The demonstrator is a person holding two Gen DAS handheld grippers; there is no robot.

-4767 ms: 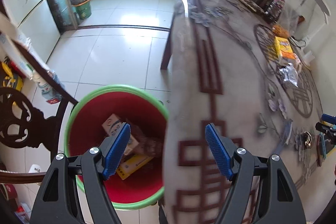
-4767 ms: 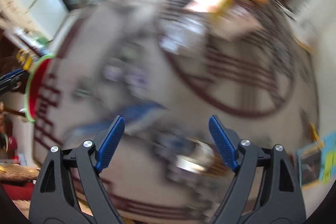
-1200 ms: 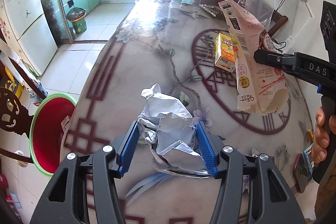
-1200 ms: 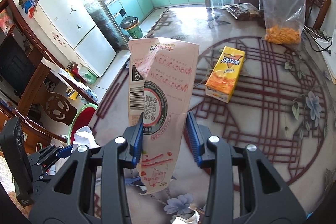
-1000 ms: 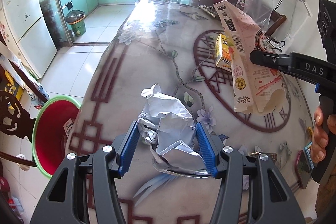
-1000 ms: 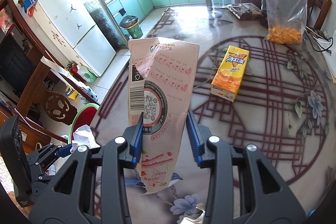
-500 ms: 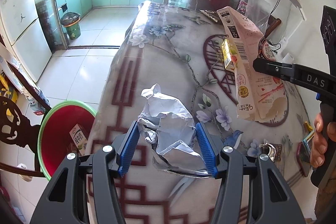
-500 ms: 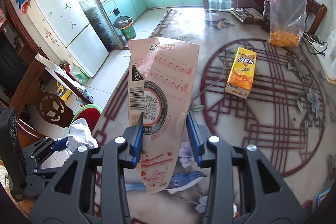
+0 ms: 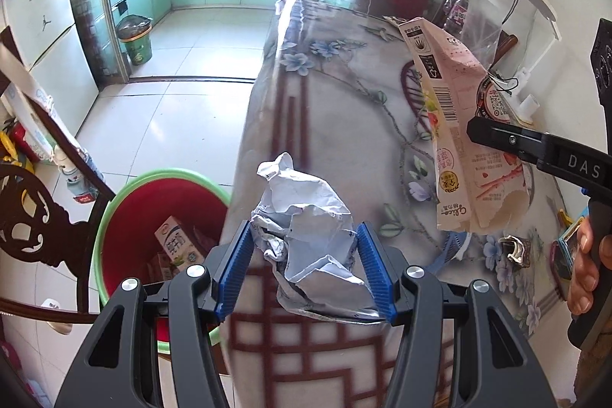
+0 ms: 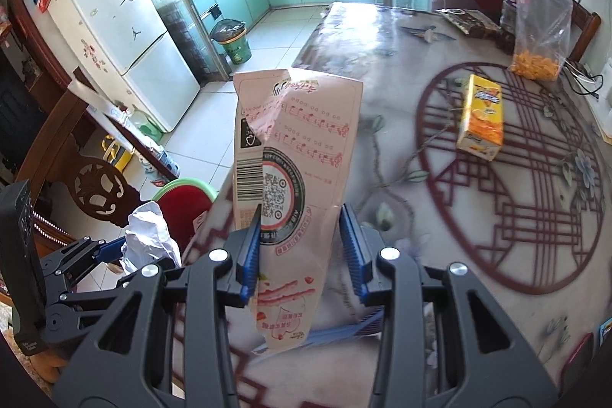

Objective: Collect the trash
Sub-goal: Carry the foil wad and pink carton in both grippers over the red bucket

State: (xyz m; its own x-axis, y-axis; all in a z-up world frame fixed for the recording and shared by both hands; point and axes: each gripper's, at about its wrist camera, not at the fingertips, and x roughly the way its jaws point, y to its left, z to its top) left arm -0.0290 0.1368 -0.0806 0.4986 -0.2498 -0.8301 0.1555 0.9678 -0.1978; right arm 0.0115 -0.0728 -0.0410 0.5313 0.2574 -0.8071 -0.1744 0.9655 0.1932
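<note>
My left gripper (image 9: 306,266) is shut on a crumpled ball of white paper (image 9: 306,217), held over the table's left edge. Below and to the left stands the red bin with a green rim (image 9: 114,197), holding cartons. My right gripper (image 10: 302,247) is shut on a flattened pink snack packet (image 10: 298,155) with a barcode; the same packet (image 9: 459,140) shows at the right of the left wrist view. From the right wrist view the paper ball (image 10: 149,236) and the bin (image 10: 183,197) lie at lower left. A yellow juice carton (image 10: 482,117) stands on the table.
The patterned tablecloth (image 10: 497,217) also carries a clear bag of orange snacks (image 10: 535,25), a small foil scrap (image 9: 512,247) and a blue comb-like item (image 9: 451,247). A dark carved chair (image 9: 34,217) stands beside the bin. A fridge (image 10: 122,25) and a green kitchen bin (image 10: 233,41) are beyond.
Both grippers have carried their loads leftward toward the table's edge. The red bin now shows more fully beside the paper ball, and the juice carton has slid away to the right.
</note>
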